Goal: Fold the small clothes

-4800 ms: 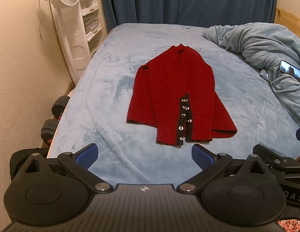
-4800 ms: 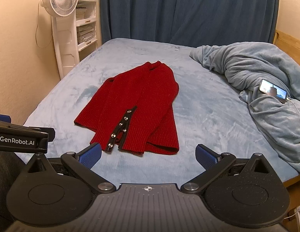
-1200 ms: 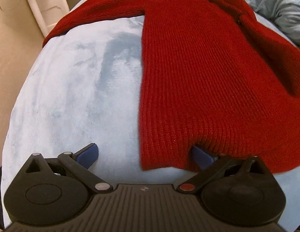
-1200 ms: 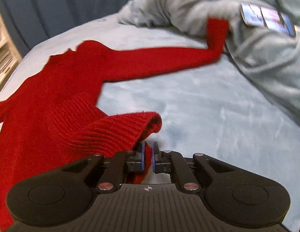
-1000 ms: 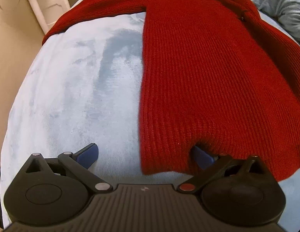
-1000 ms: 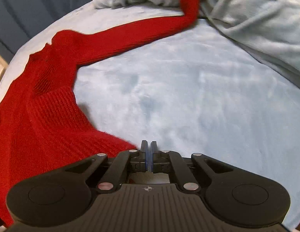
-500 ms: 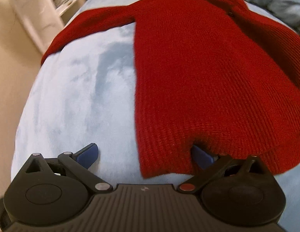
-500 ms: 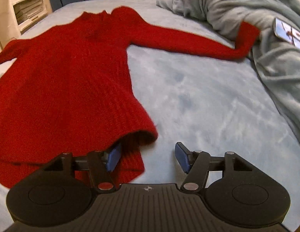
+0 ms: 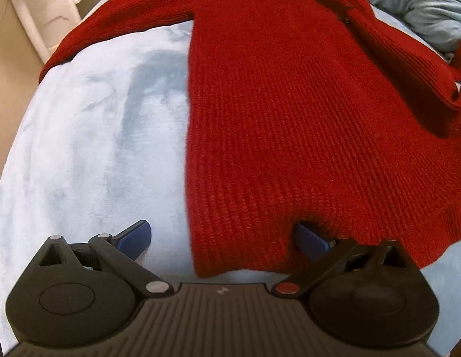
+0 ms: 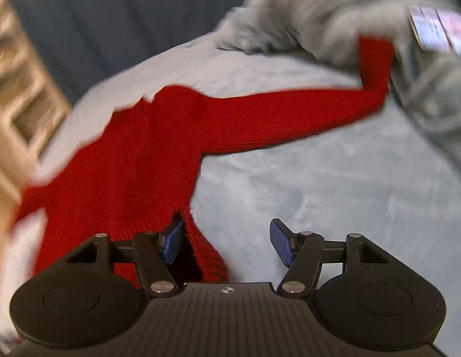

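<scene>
- At the left, a white shelf unit (image 9: pixel 49 15) is seen beside the bed (image 9: pixel 81 136), clear of the work.
- The left gripper (image 9: pixel 223 236) is held with its jaws wide apart across the near hem corner of the red sweater (image 9: pixel 290 119); one pad is tucked under the hem, and nothing is clamped.
- The sweater is spread flat, back up, sleeves outstretched, probably so that the folds can be started.
- The right gripper (image 10: pixel 227 242) has just been opened; its jaws stand apart, the hem's other corner lies loose by the left pad.
- The right sleeve's cuff rests against the rumpled grey blanket (image 10: pixel 364 9), where a phone (image 10: pixel 432 28) lies.
</scene>
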Available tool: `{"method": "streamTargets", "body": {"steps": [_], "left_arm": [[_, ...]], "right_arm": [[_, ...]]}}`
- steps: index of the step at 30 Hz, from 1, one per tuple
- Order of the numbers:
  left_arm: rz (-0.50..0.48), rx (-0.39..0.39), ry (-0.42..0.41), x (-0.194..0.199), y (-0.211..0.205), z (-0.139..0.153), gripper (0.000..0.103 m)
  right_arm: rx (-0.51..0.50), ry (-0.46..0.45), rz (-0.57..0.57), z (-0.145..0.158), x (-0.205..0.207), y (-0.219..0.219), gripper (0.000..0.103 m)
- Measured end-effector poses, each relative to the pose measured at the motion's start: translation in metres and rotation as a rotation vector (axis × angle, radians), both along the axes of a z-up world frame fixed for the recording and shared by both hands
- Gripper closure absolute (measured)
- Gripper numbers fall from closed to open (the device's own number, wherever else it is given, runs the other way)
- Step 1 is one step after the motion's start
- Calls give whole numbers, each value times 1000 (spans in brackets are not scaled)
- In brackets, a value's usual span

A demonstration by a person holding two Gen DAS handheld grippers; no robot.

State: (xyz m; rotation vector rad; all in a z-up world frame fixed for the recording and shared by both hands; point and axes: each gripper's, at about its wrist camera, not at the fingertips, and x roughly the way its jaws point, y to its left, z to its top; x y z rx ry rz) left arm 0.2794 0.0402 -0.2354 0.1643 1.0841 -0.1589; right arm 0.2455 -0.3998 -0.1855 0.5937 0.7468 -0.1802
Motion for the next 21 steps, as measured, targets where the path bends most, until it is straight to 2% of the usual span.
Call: {"method": "streamTargets", "body": {"steps": [2,5,6,7,9,11,12,14,15,17,18,21], "left_arm": [[33,-12,0,3,5,-1,0],[97,-20,-11,4,13,-2,0],[107,-21,-15,2,15,-2,0],[112,-19,-19,2,15,-1,0],[110,-7,-26,-1,14,0,0],[104,4,-30,-2,11,1,0],[105,4,-30,-3,11,1,0],[110,1,-27,-3,12,1,0],[110,3,-27,-2,11,1,0],[106,8,-30,-3,10,1,0],[105,7,-27,-2,11,1,0],[100,-3,-19,-2,15,3,0]], "right_arm": [[55,26,-15,-8,0,-5,39],[36,71,46,-20,-5,2,39],[37,91,74,-24,-8,5,44],[48,115,96,-29,-10,8,47],[67,132,114,-34,-16,12,48],[44,136,137,-37,-24,17,50],[21,139,151,-38,-29,20,56],[-24,137,186,-38,-36,26,79],[-63,121,201,-37,-41,30,95],[-136,99,214,-30,-46,36,96],[-206,90,206,-19,-50,39,96],[-540,34,89,17,-57,28,97]]}}
